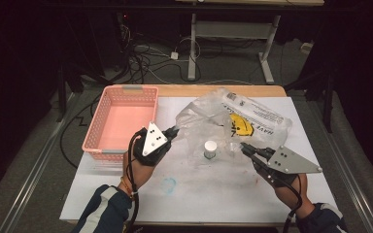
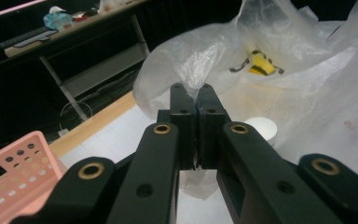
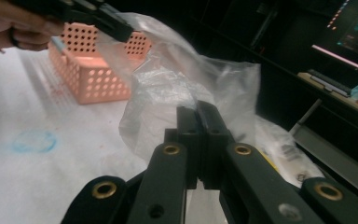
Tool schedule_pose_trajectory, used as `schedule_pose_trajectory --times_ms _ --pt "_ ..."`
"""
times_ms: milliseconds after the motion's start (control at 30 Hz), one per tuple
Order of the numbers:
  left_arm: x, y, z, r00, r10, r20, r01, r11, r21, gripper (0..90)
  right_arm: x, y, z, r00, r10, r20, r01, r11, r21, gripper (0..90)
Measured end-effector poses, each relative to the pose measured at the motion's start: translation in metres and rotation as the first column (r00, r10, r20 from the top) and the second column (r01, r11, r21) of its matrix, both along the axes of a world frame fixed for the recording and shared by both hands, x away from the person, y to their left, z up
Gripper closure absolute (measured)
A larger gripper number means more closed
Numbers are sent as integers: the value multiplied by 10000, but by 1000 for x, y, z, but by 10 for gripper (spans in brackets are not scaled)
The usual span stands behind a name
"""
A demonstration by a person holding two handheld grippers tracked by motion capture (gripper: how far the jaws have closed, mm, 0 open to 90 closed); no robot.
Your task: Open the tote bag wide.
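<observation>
- The clear plastic bag (image 1: 223, 121) hangs spread between the two hand-held grippers, above the white-covered surface (image 1: 213, 194), right of the pink basket (image 1: 121, 121).
- The left hand-held gripper (image 1: 175, 130) has its jaws pressed together on a bunched edge of the bag; in the left gripper view the film (image 2: 193, 65) rises pinched between the two black jaws.
- The right hand-held gripper (image 1: 243, 145) is clamped on the opposite edge of the bag; in the right gripper view its jaws meet with film (image 3: 186, 88) caught between them.
- The bag carries black printed text and a yellow-and-black mark (image 1: 241, 125) on its far side.
- A small white cylindrical container (image 1: 210, 148) stands upright on the surface under the bag's film, between the two grippers; whether it is inside the bag I cannot tell.
- The basket sits at the left of the surface, just beside the left hand (image 1: 136, 167).
- A faint blue ring mark (image 1: 169, 184) shows on the surface near the person's side.
</observation>
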State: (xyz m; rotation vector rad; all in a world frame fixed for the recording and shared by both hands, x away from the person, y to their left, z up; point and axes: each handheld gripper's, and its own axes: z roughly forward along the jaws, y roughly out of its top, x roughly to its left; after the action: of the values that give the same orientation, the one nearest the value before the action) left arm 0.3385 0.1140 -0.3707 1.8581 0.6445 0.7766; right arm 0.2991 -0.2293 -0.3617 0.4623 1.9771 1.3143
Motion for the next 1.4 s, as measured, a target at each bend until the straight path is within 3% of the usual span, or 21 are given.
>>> schedule_pose_trajectory --times_ms 167,333,567,700,933,1067,1167,1267,1333,1400 --pt "0 4 5 9999 94 72 -93 9998 -195 857 20 4 5 9989 -353 302 349 9993 139 900" --pt "0 4 12 9998 98 163 -93 9995 -293 857 40 -3 9 9959 -895 105 890 9953 389 900" --pt "8 2 24 9997 45 250 -31 9985 -538 857 60 -14 19 9883 -1509 216 1493 9868 624 900" --pt "14 2 38 9991 91 414 -67 9984 -568 857 74 -24 32 9819 -1877 274 1844 9785 921 900" --pt "34 -2 53 9993 109 351 -78 9963 -859 857 97 -33 47 9680 -2502 189 2473 9642 958 900" --pt "50 -10 59 9987 347 381 -309 9950 -952 856 119 -36 51 9586 -2833 -282 2847 9530 1032 900" --pt "55 -13 65 9987 324 383 -281 9938 -1079 856 131 -38 56 9509 -3066 -427 3095 9448 1075 900" --pt "49 -15 75 9979 288 573 -221 9933 -1136 857 131 -41 66 9523 -3005 -537 3050 9433 1309 900" --pt "40 -16 81 9969 242 755 -153 9930 -1169 858 125 -41 75 9588 -2757 -690 2830 9485 1426 900" --pt "31 -15 86 9960 192 878 -82 9922 -1242 858 114 -38 84 9615 -2713 -439 2748 9511 1414 900"
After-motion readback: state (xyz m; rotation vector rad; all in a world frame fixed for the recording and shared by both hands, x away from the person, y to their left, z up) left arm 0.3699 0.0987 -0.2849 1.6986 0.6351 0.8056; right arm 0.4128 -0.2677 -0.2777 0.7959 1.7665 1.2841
